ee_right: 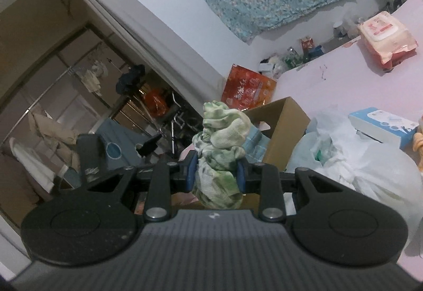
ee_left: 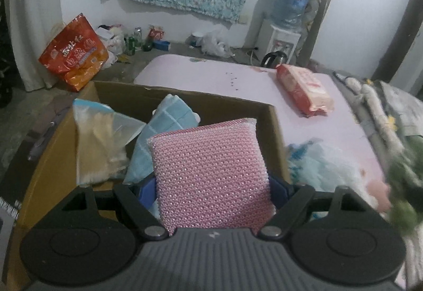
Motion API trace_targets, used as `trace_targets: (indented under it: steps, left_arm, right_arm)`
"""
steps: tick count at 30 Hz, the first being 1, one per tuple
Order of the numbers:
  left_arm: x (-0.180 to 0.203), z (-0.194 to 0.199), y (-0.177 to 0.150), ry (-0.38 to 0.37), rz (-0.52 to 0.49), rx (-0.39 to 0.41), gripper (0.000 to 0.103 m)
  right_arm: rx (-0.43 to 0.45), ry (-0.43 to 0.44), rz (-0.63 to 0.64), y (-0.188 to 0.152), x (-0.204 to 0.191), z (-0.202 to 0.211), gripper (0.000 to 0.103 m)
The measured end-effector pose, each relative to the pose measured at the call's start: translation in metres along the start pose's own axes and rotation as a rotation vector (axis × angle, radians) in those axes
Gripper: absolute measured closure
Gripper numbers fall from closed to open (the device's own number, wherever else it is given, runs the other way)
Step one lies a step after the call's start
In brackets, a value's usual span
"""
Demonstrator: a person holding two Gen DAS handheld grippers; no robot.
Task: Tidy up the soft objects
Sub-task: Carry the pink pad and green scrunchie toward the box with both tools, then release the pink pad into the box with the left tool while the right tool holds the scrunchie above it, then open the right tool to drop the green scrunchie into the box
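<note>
My left gripper [ee_left: 212, 193] is shut on a pink mesh sponge [ee_left: 208, 172], held upright over the open cardboard box [ee_left: 185, 99]. Inside the box lie a light blue cloth [ee_left: 169, 116] and a clear bag with tan contents [ee_left: 100, 140]. In the right wrist view my right gripper [ee_right: 217, 177] is shut on a bunched green and white cloth [ee_right: 222, 148], raised in front of the same cardboard box [ee_right: 280, 130]. A fluffy pale blue item [ee_left: 322, 167] and a pink soft piece [ee_left: 378, 193] lie on the pink bed beside the box.
A pink wipes pack [ee_left: 304, 89] lies on the pink bed sheet [ee_left: 211, 74]. White plastic bags [ee_right: 343, 159] and a blue-white carton [ee_right: 383, 124] sit right of the box. An orange snack bag [ee_left: 75, 53], bottles and a water dispenser [ee_left: 285, 34] stand by the far wall.
</note>
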State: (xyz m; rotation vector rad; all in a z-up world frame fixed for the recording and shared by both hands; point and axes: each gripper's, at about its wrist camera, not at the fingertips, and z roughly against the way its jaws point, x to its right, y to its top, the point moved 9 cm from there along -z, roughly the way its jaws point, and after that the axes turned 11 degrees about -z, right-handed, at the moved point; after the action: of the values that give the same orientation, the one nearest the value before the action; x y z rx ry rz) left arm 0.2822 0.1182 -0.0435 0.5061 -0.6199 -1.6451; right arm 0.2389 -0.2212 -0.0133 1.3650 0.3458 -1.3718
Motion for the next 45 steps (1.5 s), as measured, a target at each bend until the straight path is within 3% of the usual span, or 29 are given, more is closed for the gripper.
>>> trace_targets:
  steps: [4,7,12,23,34,37,45]
  left_arm:
    - [-0.006,-0.046,0.002,-0.013,0.003,-0.043,0.015]
    - [-0.013,-0.079,-0.009,-0.008,0.04,-0.134,0.015]
    - [-0.021,-0.098,-0.024,-0.004,0.075,-0.181,0.015]
    - [-0.032,-0.086,-0.016,-0.076,0.148,-0.151,0.007]
    - [-0.055,-0.022,-0.005,0.042,0.234,-0.074,0.01]
    - [-0.064,-0.005,-0.005,0.058,0.261,-0.059,0.012]
    - [-0.073,0.01,-0.017,0.071,0.277,-0.058,0.012]
  right_arm:
    - [-0.006,-0.028,-0.013,-0.001,0.011,-0.004,0.075]
    - [-0.006,-0.051,-0.018,-0.004,0.018,0.003,0.074]
    - [-0.01,-0.088,0.009,-0.004,0.02,0.007,0.074]
    - [-0.033,-0.106,0.046,-0.007,0.014,-0.007,0.072]
    - [-0.065,-0.145,0.196,0.007,-0.022,-0.056,0.072]
    - [-0.086,-0.171,0.253,0.011,-0.032,-0.083,0.072]
    - [-0.154,-0.377,0.417,0.02,-0.032,-0.171,0.068]
